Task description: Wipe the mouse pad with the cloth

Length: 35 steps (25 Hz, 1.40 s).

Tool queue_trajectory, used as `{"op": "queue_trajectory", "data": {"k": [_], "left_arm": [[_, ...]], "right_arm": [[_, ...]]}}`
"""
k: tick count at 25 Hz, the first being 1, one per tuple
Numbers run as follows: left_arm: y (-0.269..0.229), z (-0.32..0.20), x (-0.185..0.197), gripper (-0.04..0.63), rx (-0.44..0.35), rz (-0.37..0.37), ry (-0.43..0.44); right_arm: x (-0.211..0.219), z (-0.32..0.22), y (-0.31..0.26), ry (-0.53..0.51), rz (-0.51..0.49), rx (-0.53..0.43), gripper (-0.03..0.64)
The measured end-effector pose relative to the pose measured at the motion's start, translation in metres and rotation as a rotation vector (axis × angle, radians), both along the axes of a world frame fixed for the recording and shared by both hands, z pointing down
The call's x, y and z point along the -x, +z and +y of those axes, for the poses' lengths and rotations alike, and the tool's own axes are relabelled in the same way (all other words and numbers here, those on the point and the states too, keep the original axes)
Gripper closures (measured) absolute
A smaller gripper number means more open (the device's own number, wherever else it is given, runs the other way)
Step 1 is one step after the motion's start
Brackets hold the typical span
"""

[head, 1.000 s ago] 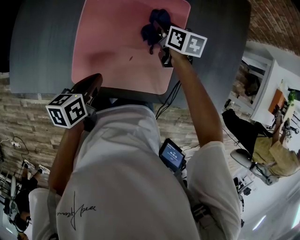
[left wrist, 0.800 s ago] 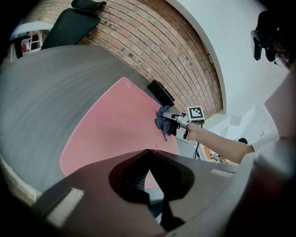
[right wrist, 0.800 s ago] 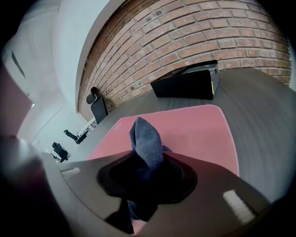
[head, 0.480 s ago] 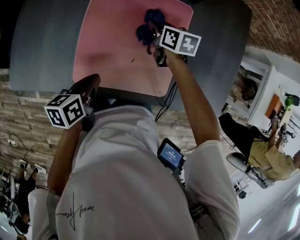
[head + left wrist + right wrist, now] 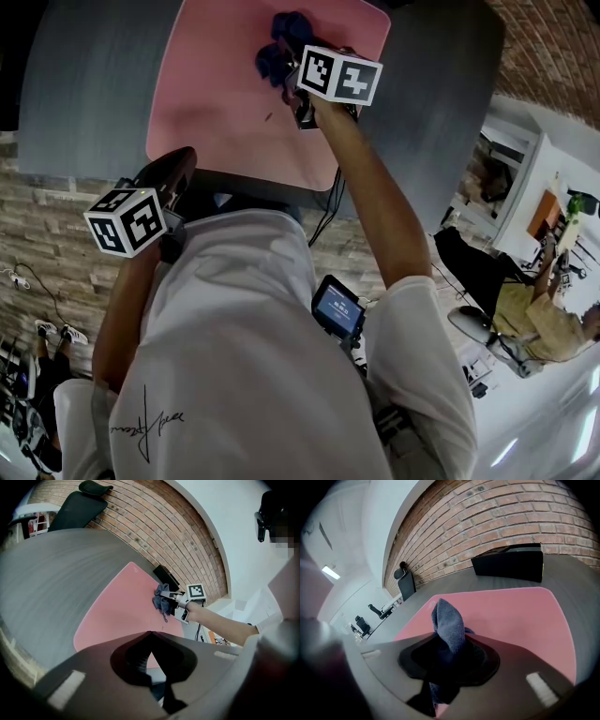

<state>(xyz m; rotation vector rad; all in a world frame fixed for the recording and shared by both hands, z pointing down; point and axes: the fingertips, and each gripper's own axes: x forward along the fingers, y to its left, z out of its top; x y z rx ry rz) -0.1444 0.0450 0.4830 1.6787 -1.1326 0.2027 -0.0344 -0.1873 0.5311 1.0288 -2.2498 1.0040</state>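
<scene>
I find the right gripper [image 5: 449,651] with fingers clamped on the bunched middle of the soft, light cloth [image 5: 446,618], seemingly pressed to the mouse pad [image 5: 511,616]; the left gripper [image 5: 150,634] has its fingers together, empty.

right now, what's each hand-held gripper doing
left hand-held gripper: closed, empty
right hand-held gripper: closed on the blue-grey cloth
</scene>
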Motion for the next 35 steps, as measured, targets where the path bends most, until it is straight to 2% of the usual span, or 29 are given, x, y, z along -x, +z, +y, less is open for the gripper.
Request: {"op": "queue_trajectory", "data": {"k": [23,35], "left_arm": [[-0.007,-0.004,0.015,0.584,-0.022,-0.003,-0.049],[-0.009,-0.010,0.009,0.584,-0.050,0.003,0.000]], "right_arm": [[0.021,0.017,-0.001,-0.037,0.002,-0.015,0.500],[0.020,0.049,0.003,-0.047,-0.042,0.015,0.499]]}}
